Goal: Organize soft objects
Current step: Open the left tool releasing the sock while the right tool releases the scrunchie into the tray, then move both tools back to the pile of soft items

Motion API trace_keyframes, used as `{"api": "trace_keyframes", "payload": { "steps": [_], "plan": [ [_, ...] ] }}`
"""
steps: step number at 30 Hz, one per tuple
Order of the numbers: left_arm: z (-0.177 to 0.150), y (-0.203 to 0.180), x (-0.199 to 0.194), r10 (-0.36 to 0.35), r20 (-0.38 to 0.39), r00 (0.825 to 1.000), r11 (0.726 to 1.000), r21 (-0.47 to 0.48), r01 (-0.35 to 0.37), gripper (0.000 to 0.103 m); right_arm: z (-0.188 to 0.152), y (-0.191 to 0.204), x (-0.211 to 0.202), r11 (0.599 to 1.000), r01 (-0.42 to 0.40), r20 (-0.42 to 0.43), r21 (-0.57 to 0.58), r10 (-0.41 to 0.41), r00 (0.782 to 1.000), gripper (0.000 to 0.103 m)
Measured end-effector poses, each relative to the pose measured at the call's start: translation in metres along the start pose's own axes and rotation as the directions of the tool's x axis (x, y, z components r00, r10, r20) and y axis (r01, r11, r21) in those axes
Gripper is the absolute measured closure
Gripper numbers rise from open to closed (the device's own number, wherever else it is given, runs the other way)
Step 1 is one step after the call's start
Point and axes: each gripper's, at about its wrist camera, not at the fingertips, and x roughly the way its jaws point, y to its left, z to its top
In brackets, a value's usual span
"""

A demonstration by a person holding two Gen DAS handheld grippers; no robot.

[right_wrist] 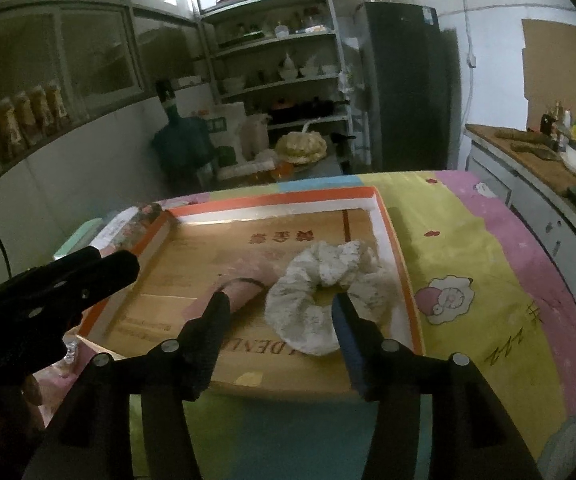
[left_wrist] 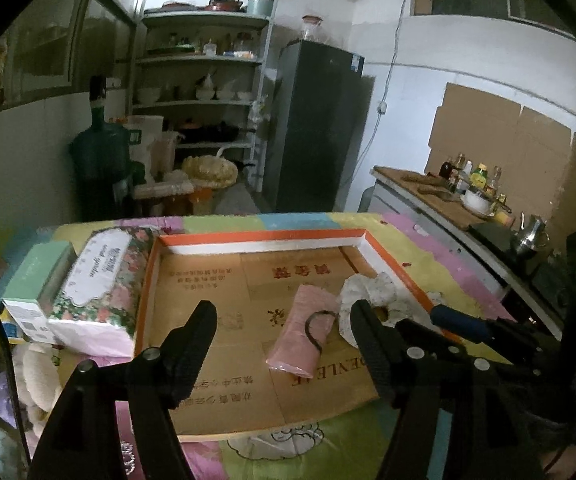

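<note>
Two wrist views — close (shared tray)

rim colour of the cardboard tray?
Orange outside with a white inner band on the cardboard tray; clearest in the left wrist view.

A shallow cardboard tray with an orange rim sits on a pastel cartoon-print cloth. Inside it lie a pink rolled cloth banded by a dark hair tie, touching a white scrunchie. The left gripper hovers open above them, with a floral tissue pack just left of the tray.
</note>
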Motion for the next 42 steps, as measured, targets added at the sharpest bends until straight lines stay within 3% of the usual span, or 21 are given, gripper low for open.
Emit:
{"api": "trace_keyframes", "payload": {
  "steps": [6, 11, 22, 31, 33, 42],
  "plan": [
    [0.002, 0.012, -0.028, -0.018, 0.058, 0.998, 1.000, -0.006, 0.019, 0.034, 0.000, 0.025, -0.018, 1.000, -0.011, 0.038, -0.003, 0.011, 0.999, 0.043],
    [-0.001, 0.025, -0.049, 0.000, 0.085, 0.996, 1.000, -0.004, 0.001, 0.016, -0.001, 0.050, -0.028, 0.999, -0.049, 0.060, -0.007, 0.050, 0.997, 0.042],
    [-0.008, 0.074, -0.096, 0.040, 0.158, 0.987, 0.999, -0.008, -0.040, 0.012, -0.007, 0.112, -0.034, 0.993, -0.102, 0.067, -0.064, 0.106, 0.992, 0.042],
    [-0.029, 0.122, -0.124, 0.174, 0.160, 0.972, 0.985, -0.030, -0.171, 0.012, -0.019, 0.159, -0.027, 0.983, -0.149, 0.046, -0.111, 0.155, 0.987, 0.038],
    [-0.034, 0.135, -0.131, 0.191, 0.157, 0.969, 0.981, -0.059, -0.184, 0.011, -0.023, 0.169, -0.026, 0.980, -0.157, 0.039, -0.124, 0.163, 0.986, 0.030],
    [-0.059, 0.192, -0.161, 0.268, 0.181, 0.946, 0.959, -0.149, -0.243, 0.017, -0.047, 0.204, -0.022, 0.973, -0.181, 0.006, -0.143, 0.184, 0.983, 0.030]
  ]
}}
